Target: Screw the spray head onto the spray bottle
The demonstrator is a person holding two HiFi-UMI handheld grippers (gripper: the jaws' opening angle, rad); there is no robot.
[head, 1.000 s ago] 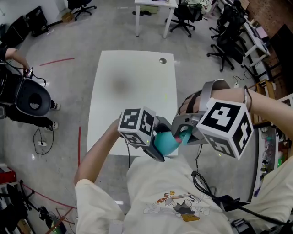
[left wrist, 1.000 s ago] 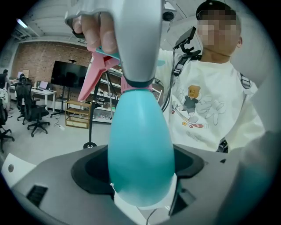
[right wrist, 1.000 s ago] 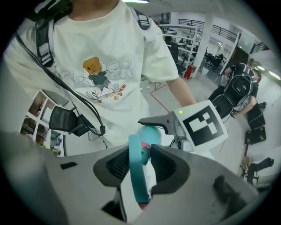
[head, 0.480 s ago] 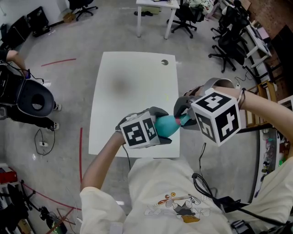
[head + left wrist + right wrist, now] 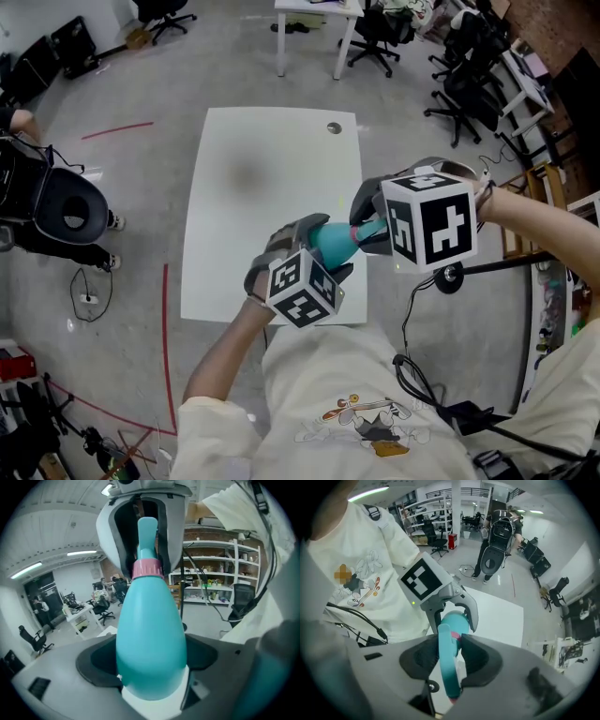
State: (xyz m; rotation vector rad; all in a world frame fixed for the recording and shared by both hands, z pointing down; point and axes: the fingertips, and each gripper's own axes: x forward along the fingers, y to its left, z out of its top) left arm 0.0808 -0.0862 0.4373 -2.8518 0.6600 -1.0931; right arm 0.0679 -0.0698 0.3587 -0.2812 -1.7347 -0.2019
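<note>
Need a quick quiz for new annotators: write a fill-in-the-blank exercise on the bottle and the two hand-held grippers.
1. The left hand-held gripper is shut on a rounded plastic spray bottle that is ___ in colour.
2. The right hand-held gripper is shut on the long plastic spray head; where it meets the bottle's neck sits a ___ ring-shaped collar.
3. In the head view, the bottle shows against a rectangular ___ table.

Missing words: teal; pink; white.

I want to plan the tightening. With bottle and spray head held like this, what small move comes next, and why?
Probably roll the right gripper about the bottle's axis while the left gripper steadies the spray bottle: the right fingers grip the spray head, whose pink collar sits on the neck.
</note>
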